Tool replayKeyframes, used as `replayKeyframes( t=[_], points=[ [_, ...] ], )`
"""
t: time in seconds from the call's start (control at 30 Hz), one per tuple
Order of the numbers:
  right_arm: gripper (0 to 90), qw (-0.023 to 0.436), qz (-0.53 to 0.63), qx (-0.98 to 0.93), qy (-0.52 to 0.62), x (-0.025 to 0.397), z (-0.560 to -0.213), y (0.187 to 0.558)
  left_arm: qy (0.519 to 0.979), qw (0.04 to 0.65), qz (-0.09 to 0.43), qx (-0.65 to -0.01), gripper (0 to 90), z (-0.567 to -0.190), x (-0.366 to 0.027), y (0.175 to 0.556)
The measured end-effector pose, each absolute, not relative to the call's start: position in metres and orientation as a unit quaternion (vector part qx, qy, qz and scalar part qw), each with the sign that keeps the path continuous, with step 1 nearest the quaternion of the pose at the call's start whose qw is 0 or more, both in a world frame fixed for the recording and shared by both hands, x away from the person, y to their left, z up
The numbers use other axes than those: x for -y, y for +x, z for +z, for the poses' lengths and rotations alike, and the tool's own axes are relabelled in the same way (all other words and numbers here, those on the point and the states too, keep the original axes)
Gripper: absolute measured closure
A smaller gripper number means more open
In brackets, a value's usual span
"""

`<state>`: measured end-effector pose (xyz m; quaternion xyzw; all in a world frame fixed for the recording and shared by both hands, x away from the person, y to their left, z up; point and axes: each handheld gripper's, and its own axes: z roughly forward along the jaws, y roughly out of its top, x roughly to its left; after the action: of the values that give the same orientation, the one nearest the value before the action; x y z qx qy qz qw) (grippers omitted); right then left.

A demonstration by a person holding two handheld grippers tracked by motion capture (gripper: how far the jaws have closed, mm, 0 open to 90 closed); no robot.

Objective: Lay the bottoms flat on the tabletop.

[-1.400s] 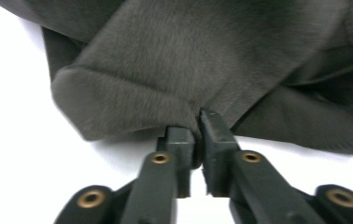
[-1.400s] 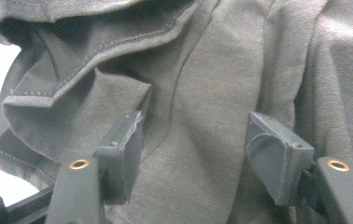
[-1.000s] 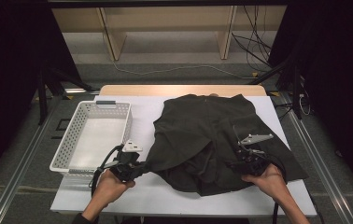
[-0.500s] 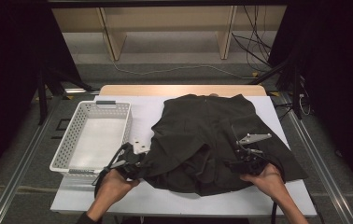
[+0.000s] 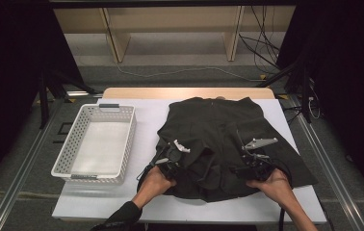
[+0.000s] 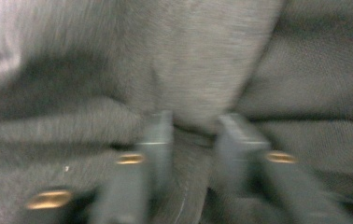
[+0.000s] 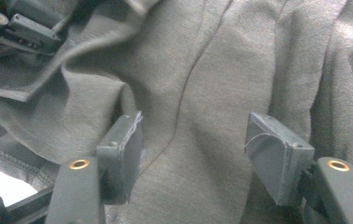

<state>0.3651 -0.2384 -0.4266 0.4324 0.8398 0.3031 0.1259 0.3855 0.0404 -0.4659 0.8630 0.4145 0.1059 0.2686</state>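
Left gripper: the jaws stand narrow with a ridge of dark cloth pinched between them, though the left gripper view is blurred, so how deep the bite goes cannot be confirmed. Right gripper: the jaws stand wide apart, resting over flat fabric with a seam line running up between them; nothing is clamped on that side.

The dark garment lies spread across the white table, its near hem close to the person's edge, with both grippers set on its lower portion, the left one at the left side of the hem and the right one further right. A white perforated basket sits on the table to the left, apart from the cloth.

Risks, as judged from this position:
- Only one side appears secured. Any lift or fold begun now would likely drag the cloth lopsided, the right side sliding free under open jaws.
- The right jaws straddle smooth single-layer fabric; closing there may gather too little and slip off.
- The left pinch seems to hold a bunched fold, possibly several layers, which could pull hidden cloth along and spoil the lay.
- The near hem lies close to the table edge and could spill over if tugged.
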Motion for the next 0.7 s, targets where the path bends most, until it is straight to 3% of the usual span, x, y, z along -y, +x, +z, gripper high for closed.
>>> replayKeyframes(
  t=[0.07,0.27,0.43,0.5,0.57,0.7],
  points=[
    [38.3,0.126,0.301,-0.84,0.433,0.24,-0.428,0.366,0.862,0.272,0.107,-0.416,87.4,-0.463,-0.047,0.384],
    [38.3,0.124,0.296,-0.84,0.436,0.243,-0.43,0.367,0.859,0.277,0.119,-0.415,88.5,-0.445,-0.084,0.366],
    [38.4,0.126,0.297,-0.84,0.436,0.243,-0.429,0.366,0.86,0.236,0.149,-0.426,87.4,-0.441,-0.119,0.353],
    [38.4,0.126,0.298,-0.841,0.435,0.243,-0.429,0.366,0.855,0.231,0.16,-0.435,83.9,-0.439,-0.128,0.352],
    [38.3,0.126,0.298,-0.839,0.437,0.243,-0.429,0.366,0.848,0.242,0.162,-0.443,74.7,-0.433,-0.131,0.354],
    [38.3,0.127,0.298,-0.839,0.437,0.242,-0.428,0.366,0.844,0.303,0.155,-0.415,59.4,-0.411,-0.112,0.349]
  ],
)
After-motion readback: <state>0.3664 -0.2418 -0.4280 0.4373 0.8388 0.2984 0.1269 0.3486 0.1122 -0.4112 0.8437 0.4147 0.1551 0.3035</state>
